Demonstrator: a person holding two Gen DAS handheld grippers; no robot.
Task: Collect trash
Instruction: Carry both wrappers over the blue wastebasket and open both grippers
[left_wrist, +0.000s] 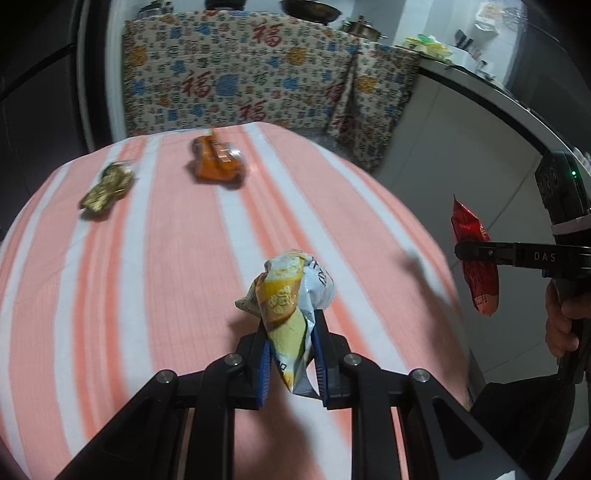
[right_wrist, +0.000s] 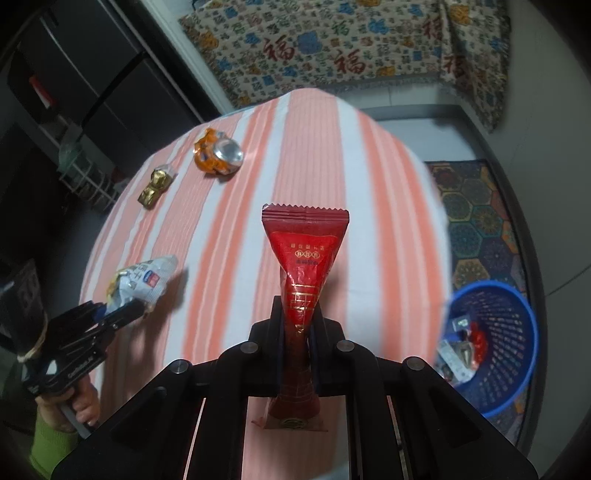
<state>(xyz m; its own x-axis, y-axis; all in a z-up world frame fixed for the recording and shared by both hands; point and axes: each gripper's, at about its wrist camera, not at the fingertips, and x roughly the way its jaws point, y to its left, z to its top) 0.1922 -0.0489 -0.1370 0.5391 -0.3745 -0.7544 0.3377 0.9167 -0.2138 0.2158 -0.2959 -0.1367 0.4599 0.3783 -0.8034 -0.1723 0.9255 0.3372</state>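
My left gripper (left_wrist: 291, 325) is shut on a crumpled white and yellow snack wrapper (left_wrist: 288, 291), held above the striped table; it also shows in the right wrist view (right_wrist: 142, 282). My right gripper (right_wrist: 298, 314) is shut on a red snack packet (right_wrist: 304, 254), held upright above the table; the packet also shows in the left wrist view (left_wrist: 474, 254). A crushed orange can (right_wrist: 218, 153) and a gold wrapper (right_wrist: 155, 184) lie at the table's far left; the can (left_wrist: 218, 158) and the wrapper (left_wrist: 107, 186) show in the left view too.
The round table (right_wrist: 369, 192) has a pink and white striped cloth. A blue basket (right_wrist: 513, 295) with several wrappers inside stands on the floor at the table's right, on a patterned rug (right_wrist: 480, 206). A patterned cloth (left_wrist: 240, 74) covers furniture behind the table.
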